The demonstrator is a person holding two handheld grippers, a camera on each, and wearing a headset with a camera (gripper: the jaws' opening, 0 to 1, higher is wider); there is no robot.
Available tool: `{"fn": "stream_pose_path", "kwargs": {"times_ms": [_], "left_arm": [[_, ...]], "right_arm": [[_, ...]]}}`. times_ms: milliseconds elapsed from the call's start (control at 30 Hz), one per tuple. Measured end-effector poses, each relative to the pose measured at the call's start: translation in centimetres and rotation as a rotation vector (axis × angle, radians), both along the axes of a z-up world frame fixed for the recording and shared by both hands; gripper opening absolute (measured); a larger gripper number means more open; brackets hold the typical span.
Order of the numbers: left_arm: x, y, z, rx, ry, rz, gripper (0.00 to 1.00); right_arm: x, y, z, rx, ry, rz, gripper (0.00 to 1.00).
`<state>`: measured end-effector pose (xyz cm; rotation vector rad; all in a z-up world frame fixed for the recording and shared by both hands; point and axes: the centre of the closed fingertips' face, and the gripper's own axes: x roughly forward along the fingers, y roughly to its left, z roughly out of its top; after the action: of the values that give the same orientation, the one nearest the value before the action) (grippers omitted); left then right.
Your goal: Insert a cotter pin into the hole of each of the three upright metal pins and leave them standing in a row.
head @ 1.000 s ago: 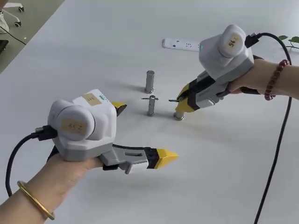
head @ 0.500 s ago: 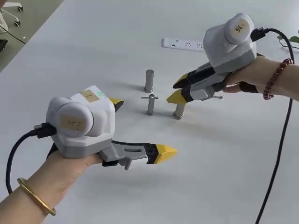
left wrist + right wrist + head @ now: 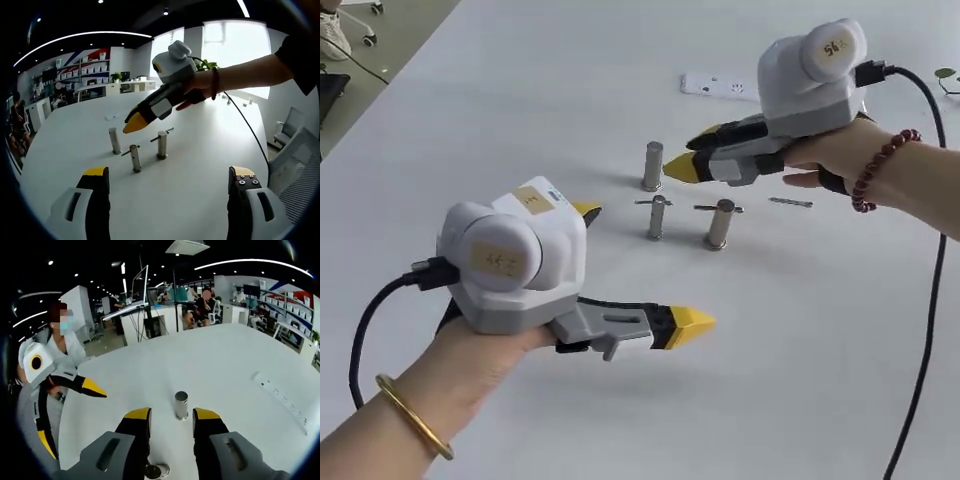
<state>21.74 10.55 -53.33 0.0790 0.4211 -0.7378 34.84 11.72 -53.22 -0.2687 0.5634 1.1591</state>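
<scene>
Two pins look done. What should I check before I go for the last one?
1. Near-left pin has a cotter pin through it: ok.
2. Near-right pin has one too: ok.
3. Far pin fitted: not ok, nothing through it.
4. Loose cotter pin lying free on the table: ok.
5. Right gripper open and empty: ok.
6. All three pins upright: ok. In a straight row: not ok, they form a corner.

It was an open-plan office, shown by desks (image 3: 150, 322) and a monitor (image 3: 141, 285) at upper centre, with seated people (image 3: 202, 310) nearby.
</scene>
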Motion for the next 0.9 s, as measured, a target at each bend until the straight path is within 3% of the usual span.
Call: {"fn": "stream_pose_path", "kwargs": {"times_ms": [67,333,400,633,900], "left_arm": [[0.0,0.0,0.0,0.004,-0.004,0.001,0.99],[0.0,0.2,-0.2,0.012,-0.001,0.012,0.96],[-0.1,0.1,-0.3,0.012,0.001,0.009,0.96],[-0.1,0.3,-0.5,0.011,0.005,0.009,0.95],[-0.1,0.4,-0.6,0.008,0.008,0.013,0.95]], "right_arm": [[0.4,0.6,-0.1,0.038,0.013,-0.019,0.28],[1.7,1.6,-1.6,0.029,-0.014,-0.036,0.25],[2.1,1.8,-1.9,0.014,-0.055,-0.027,0.26],[3.2,2.6,-3.0,0.02,-0.065,-0.028,0.24],[3.3,3.5,-3.5,0.008,-0.061,-0.029,0.15]]}}
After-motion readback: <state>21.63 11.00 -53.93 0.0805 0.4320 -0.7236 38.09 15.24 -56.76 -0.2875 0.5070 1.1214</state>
